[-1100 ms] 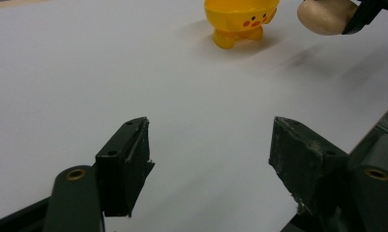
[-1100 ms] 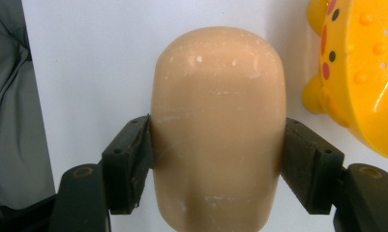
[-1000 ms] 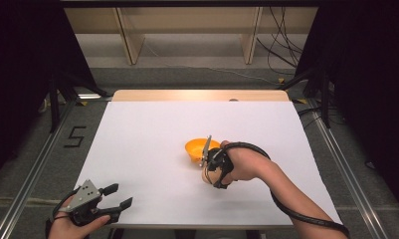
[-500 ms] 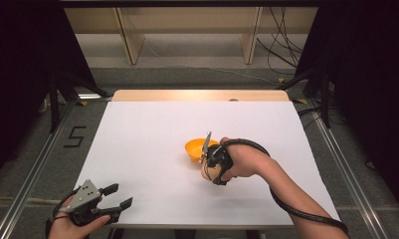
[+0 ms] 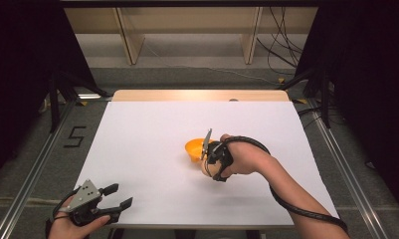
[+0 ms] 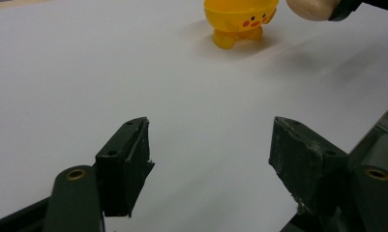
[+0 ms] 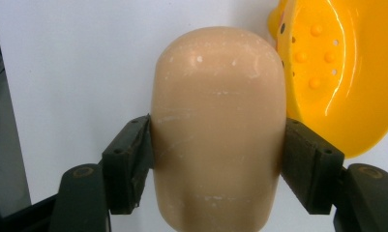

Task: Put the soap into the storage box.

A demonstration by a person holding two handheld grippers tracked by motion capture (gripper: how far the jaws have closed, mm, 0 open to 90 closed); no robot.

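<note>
A yellow toy bowl (image 5: 193, 148) with a painted face and small feet (image 6: 240, 19) stands near the middle of the white table. My right gripper (image 5: 208, 164) is just to the bowl's right, shut on a tan rounded egg-like piece (image 7: 218, 130). The piece is pinched at its sides between both jaws. In the right gripper view the bowl's dotted inside (image 7: 336, 72) shows right next to the piece. My left gripper (image 5: 121, 195) rests at the table's front left corner. Its jaws are open with nothing between them (image 6: 208, 145).
The white table top (image 5: 147, 129) is bare around the bowl. A wooden strip (image 5: 197, 94) runs along its far edge. Metal rails (image 5: 33, 169) flank both sides, and cables (image 5: 281, 50) lie on the floor beyond.
My right hand has shifted only slightly beside the bowl, still holding the tan piece. The left gripper has not moved.
</note>
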